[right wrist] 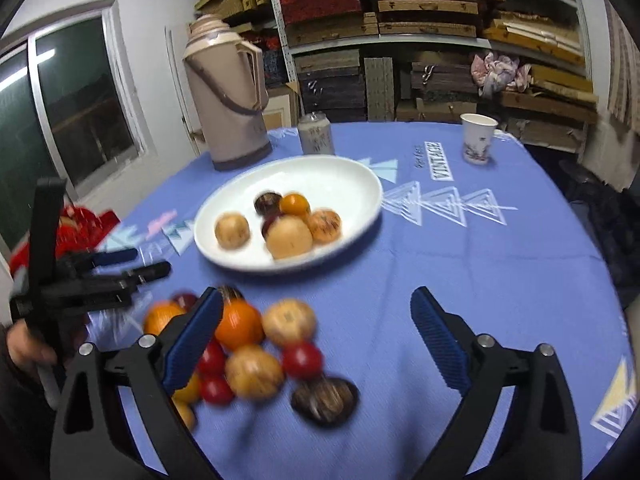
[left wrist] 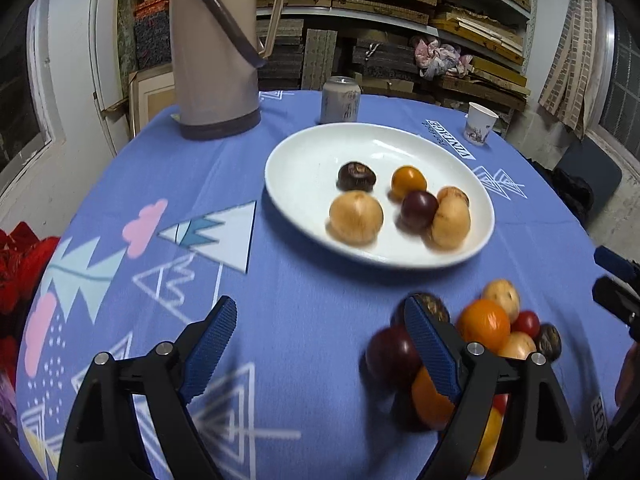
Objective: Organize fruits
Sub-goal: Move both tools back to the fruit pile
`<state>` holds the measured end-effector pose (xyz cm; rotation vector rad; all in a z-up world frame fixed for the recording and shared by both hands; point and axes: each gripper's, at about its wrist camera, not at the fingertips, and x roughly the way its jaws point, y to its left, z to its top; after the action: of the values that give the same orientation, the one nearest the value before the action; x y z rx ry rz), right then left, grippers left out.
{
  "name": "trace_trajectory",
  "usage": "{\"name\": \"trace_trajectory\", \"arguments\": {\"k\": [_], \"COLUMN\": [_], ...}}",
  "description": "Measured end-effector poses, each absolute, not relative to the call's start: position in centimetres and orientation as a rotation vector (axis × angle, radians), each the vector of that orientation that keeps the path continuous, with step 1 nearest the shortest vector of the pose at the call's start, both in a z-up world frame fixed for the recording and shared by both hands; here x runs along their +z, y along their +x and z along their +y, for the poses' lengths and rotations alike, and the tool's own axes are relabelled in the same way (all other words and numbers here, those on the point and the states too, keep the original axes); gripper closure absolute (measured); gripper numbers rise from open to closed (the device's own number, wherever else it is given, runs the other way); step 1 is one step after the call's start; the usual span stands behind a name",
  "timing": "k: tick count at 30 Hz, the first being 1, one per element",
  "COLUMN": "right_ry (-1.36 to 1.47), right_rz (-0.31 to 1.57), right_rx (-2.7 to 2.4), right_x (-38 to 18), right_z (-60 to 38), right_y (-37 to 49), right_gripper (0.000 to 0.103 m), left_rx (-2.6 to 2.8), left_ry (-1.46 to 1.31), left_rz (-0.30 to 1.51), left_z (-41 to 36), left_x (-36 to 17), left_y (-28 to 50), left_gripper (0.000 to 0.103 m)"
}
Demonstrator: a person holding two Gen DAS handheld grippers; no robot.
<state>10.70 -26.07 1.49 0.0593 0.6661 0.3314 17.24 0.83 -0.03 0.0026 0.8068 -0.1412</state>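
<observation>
A white plate (left wrist: 304, 152) (right wrist: 352, 176) on the blue tablecloth holds several fruits: tan round ones (left wrist: 355, 217), an orange one (left wrist: 408, 181), a dark plum (left wrist: 418, 209) and a dark brown one (left wrist: 356, 176). A loose pile of fruits (left wrist: 484, 324) (right wrist: 256, 360) lies on the cloth nearer to me, with oranges, red tomatoes, tan fruits and dark ones. My left gripper (left wrist: 320, 340) is open and empty, its right finger at the pile's left side. My right gripper (right wrist: 316, 328) is open and empty above the pile's right part.
A tall beige thermos (left wrist: 216, 48) (right wrist: 232, 104) stands at the back left. A can (left wrist: 341, 100) (right wrist: 316, 134) stands behind the plate. A paper cup (left wrist: 480, 124) (right wrist: 477, 138) is at the back right. Something red (left wrist: 24, 264) lies at the left table edge. Shelves fill the background.
</observation>
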Motion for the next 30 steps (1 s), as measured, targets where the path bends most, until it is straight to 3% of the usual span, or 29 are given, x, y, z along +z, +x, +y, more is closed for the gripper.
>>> {"name": "trace_trajectory", "arguments": {"k": [3,6,24,30], "right_ry": [0.035,-0.033,-0.056,-0.075], "right_rz": [0.702,0.734,0.869,0.92], "right_rx": [0.341,0.328,0.325,0.289], "right_x": [0.2,-1.3,-4.5,-5.2], "right_z": [-26.5,-26.0,-24.1,-23.6], "right_y": [9.2,8.0,8.5,9.6], "right_gripper": [0.011,0.011,0.018,0.032], "left_rx": [-0.14,-0.136,-0.192,-0.204], "left_ry": [-0.006,-0.025,-0.025,-0.023], "left_rz": [0.804,0.798,0.838,0.874], "left_z": [1.2,1.6,1.8,1.9], "left_x": [0.0,0.0,-2.2,-3.7], "left_y": [16.2,15.1,12.2,11.8], "left_gripper": [0.016,0.009,0.009,0.009]}}
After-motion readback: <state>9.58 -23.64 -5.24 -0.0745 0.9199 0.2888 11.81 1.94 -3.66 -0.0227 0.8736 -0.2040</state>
